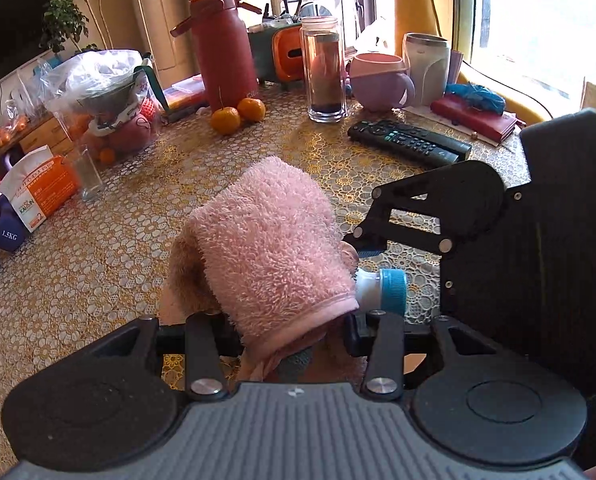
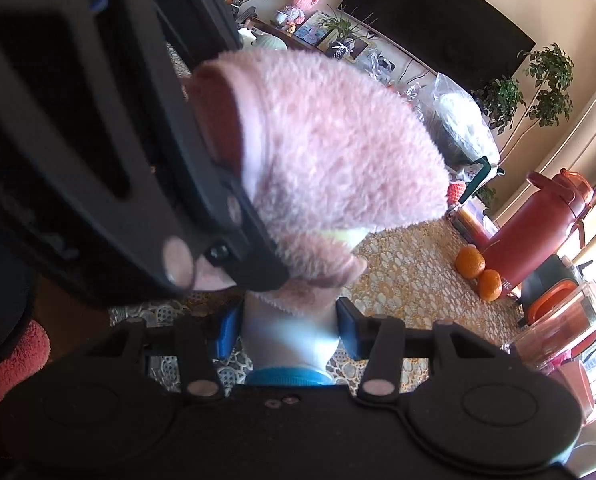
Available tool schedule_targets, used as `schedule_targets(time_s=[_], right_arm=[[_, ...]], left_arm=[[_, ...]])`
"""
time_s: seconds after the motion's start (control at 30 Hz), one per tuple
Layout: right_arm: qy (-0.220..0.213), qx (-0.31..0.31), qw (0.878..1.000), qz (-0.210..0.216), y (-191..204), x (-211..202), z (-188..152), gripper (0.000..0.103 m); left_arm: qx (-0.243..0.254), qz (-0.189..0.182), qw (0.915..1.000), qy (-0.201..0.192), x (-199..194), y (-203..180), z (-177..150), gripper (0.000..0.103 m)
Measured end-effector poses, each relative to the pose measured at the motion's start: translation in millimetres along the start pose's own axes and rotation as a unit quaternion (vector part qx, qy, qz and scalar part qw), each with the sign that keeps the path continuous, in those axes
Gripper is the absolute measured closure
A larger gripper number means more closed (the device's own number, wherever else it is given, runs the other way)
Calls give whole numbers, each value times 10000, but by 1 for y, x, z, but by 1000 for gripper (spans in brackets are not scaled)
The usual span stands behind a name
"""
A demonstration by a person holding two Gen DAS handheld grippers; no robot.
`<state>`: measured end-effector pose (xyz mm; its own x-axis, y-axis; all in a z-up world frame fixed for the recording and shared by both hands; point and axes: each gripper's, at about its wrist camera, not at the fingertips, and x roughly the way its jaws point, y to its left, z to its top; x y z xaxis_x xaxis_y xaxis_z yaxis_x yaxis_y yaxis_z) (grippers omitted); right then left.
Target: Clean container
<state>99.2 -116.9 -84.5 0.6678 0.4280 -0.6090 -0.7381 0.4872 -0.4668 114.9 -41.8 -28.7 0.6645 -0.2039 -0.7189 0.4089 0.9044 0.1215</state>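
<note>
A fluffy pink towel (image 1: 269,240) is draped over a white bottle lying on its side above the table. Only the bottle's neck (image 1: 368,284) and blue cap (image 1: 394,290) stick out on the right. My left gripper (image 1: 283,324) is shut on the towel, squeezing it around the bottle body. My right gripper (image 2: 289,330) comes in from the right and is shut on the white bottle neck (image 2: 289,340), blue pads on either side, with the blue cap (image 2: 287,376) just behind them. The bottle body is hidden under the towel (image 2: 338,160).
The lace-covered table (image 1: 97,264) holds a black remote (image 1: 410,142), a tall glass jar (image 1: 325,72), a red thermos (image 1: 221,48), two oranges (image 1: 237,114), a purple pot (image 1: 378,80), a bag of fruit (image 1: 105,100), a small glass (image 1: 87,172) and blue dumbbells (image 1: 1,236).
</note>
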Motion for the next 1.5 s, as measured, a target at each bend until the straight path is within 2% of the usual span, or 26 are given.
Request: schedule_targets(time_s=[0.13,0.27,0.37,0.5,0.67,0.8,0.9,1.07,1.23,1.37,1.5], right_arm=[[19,245,9996,134,-5,-2,-5,54],[-21,458,9987,206,-10,-3,-11,54],[-33,748,9968,284,-18,-5,-14,54],[-44,1238,9917,350,-25,-12,-22,53],[-244,1886,9810,372,-38,-27,-28,47],[-176,2369,9705,408,-48,-30,-36,45],[-164,2629,9637,436,-51,-30,-42,45],[-127,2862,9569,477,-52,-27,-48,45],[-162,2983,9531,492,-49,-26,-50,48],[-188,3047,9511,477,-48,-26,-51,54],[-223,3108,9489,505,-49,-27,-52,54]], left_arm=[[-77,211,9997,116,12,15,-1,60],[-438,409,9978,297,22,40,-4,60],[-778,376,9953,445,29,58,-9,60],[-852,361,9943,528,34,64,-14,60],[-828,305,9955,354,19,58,-8,60],[-345,160,9993,60,-7,38,5,60],[55,-80,9999,-118,-21,15,13,60],[422,-421,9981,-156,-16,-19,23,60],[631,-351,9974,78,11,-33,22,60],[492,-221,9985,123,21,-23,24,60],[334,-59,9992,190,27,-6,28,60]])
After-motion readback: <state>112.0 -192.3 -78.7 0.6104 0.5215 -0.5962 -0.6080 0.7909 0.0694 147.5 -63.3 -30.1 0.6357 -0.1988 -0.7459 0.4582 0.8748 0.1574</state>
